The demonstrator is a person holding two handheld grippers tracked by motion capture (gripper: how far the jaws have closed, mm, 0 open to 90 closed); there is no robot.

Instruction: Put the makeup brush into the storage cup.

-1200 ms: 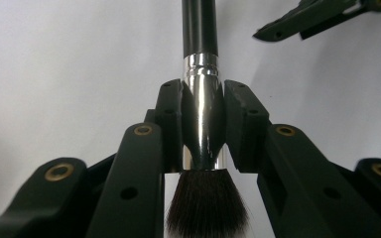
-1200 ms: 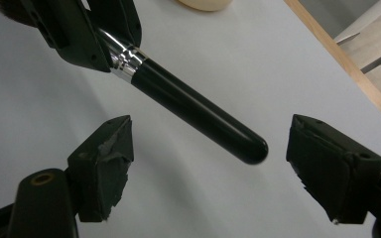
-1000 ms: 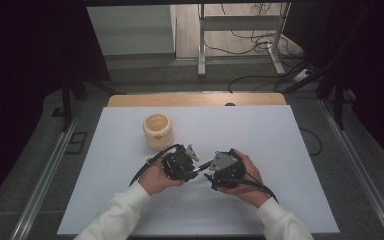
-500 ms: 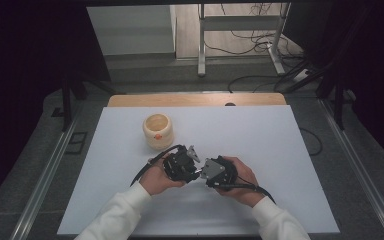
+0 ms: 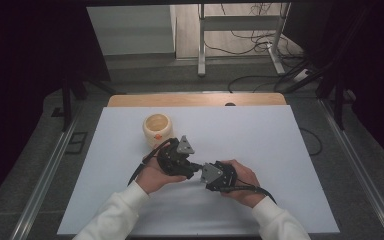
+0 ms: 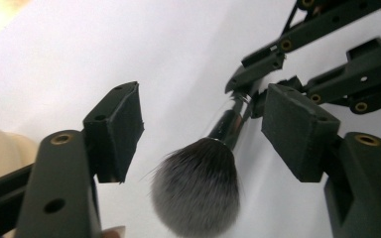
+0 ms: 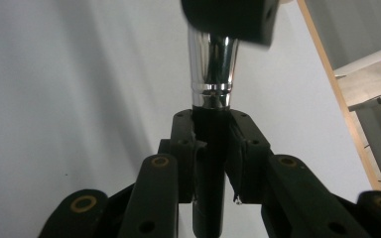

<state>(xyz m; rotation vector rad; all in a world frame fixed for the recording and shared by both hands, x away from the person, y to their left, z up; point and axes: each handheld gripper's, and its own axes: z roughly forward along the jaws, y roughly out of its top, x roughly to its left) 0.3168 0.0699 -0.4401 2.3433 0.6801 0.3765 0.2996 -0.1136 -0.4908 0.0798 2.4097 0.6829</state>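
Observation:
A makeup brush with dark bristles (image 6: 194, 191), a chrome ferrule (image 7: 212, 69) and a black handle (image 7: 211, 148) hangs in the air between the two grippers. My right gripper (image 7: 212, 134) has just been closing and is shut on the handle. My left gripper (image 6: 206, 129) has just been opening. The bristle head lies between its pads (image 6: 297, 131), and neither pad touches it. In the high view the left gripper (image 5: 194, 166) and the right gripper (image 5: 203, 171) meet tip to tip over the near middle of the table.
A cream-coloured cup (image 5: 157, 127) stands on the white table (image 5: 260, 135) behind the left gripper. The wooden back edge (image 5: 195, 100) and a metal stand with cables (image 5: 240, 45) lie beyond. Cables trail from both grippers toward the person.
The right gripper has edged left toward the left gripper until their tips meet. Both hands otherwise stay in place over the near middle of the table.

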